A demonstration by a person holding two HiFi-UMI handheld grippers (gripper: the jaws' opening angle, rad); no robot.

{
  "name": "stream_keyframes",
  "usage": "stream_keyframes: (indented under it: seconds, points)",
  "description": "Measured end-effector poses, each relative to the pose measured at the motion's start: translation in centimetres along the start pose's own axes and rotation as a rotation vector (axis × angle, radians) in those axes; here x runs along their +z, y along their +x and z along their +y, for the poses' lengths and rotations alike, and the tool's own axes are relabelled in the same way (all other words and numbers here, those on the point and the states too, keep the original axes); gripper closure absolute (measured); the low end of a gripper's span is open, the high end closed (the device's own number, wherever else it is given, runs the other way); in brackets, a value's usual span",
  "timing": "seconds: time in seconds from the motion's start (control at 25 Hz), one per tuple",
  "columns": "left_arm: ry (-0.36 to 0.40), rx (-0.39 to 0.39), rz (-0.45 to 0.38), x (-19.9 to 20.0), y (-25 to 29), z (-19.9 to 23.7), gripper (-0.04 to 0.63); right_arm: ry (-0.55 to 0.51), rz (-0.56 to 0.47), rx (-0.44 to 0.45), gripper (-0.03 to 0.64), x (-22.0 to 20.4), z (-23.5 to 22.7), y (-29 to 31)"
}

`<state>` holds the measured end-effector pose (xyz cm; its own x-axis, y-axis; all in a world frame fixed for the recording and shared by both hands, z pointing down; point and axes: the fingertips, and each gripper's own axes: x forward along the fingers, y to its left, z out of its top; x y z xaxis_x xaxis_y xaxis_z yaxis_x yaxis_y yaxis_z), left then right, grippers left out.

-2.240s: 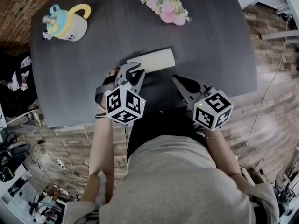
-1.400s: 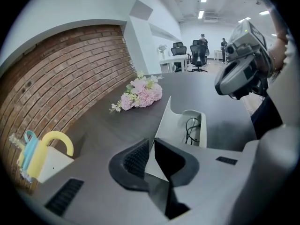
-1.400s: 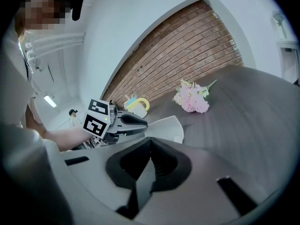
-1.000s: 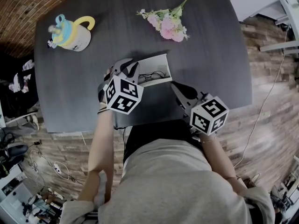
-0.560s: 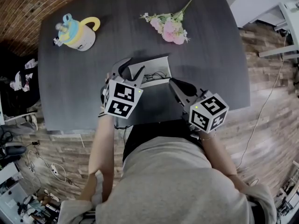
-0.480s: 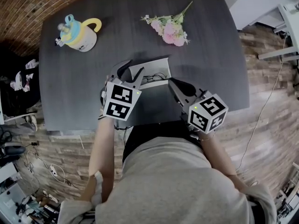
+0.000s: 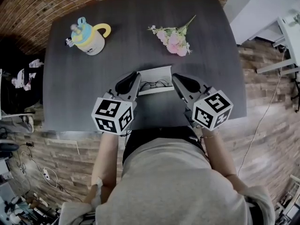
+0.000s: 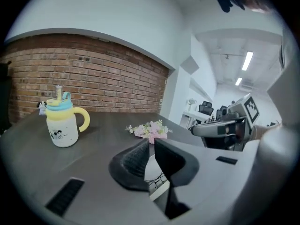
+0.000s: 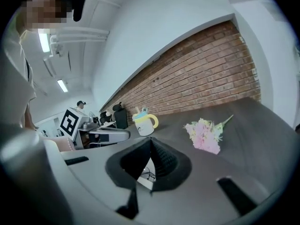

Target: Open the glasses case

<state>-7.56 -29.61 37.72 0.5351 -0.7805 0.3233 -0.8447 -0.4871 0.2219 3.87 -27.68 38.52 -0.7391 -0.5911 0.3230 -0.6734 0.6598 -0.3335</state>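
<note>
The white glasses case (image 7: 161,72) lies open on the dark table (image 7: 93,88), lid raised at the back, dark glasses (image 7: 152,84) inside. My left gripper (image 7: 135,77) hovers just left of it. Its jaws are closing, almost together, with nothing between them. Just right of the case hangs my right gripper (image 7: 176,78), shut and empty. In the left gripper view the jaws (image 8: 151,144) leave only a slit, and the case (image 8: 157,185) shows below them. In the right gripper view the tips (image 9: 150,142) meet above the case (image 9: 145,175).
A white mug with a yellow handle and blue lid (image 7: 89,34) stands at the back left. Pink flowers (image 7: 173,36) lie behind the case. The table's front edge runs just below the grippers. A brick wall lies beyond the table.
The case, shut at first, now stands open. The left gripper opened, let go of the lid and has nearly closed again while rolling. Both grippers rose and drew back.
</note>
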Motion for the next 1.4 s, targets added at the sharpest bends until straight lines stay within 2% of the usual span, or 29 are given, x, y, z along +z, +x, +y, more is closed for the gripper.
stream_keyframes:
  seconds: [0.16,0.28,0.48,0.56,0.84,1.16,1.4]
  points:
    - [-0.042,0.027,-0.039,0.4,-1.4,0.1,0.557,-0.048,-0.019,-0.007,0.609,1.6,0.4,-0.1]
    - [-0.049,0.064,-0.016,-0.1,-2.1,0.0,0.565,-0.035,-0.042,-0.008,0.609,2.1,0.8,-0.7]
    - [-0.045,0.072,0.020,-1.6,-2.5,-1.3,0.566,-0.042,-0.024,0.021,0.609,1.0,2.2,-1.1]
    - [-0.046,0.065,0.037,-2.3,-2.6,-1.8,0.566,-0.033,-0.006,0.034,0.609,0.2,2.7,-0.8]
    - [-0.132,0.054,0.049,-4.1,-3.2,-2.5,0.566,-0.037,0.056,0.061,0.611,-1.6,4.3,-0.4]
    - [-0.124,0.003,0.101,-5.6,-3.4,-3.7,0.566,-0.008,0.079,0.083,0.611,-2.9,5.1,-0.3]
    - [-0.114,0.005,0.109,-5.9,-3.5,-3.7,0.566,-0.001,0.089,0.082,0.611,-3.3,5.1,-0.7]
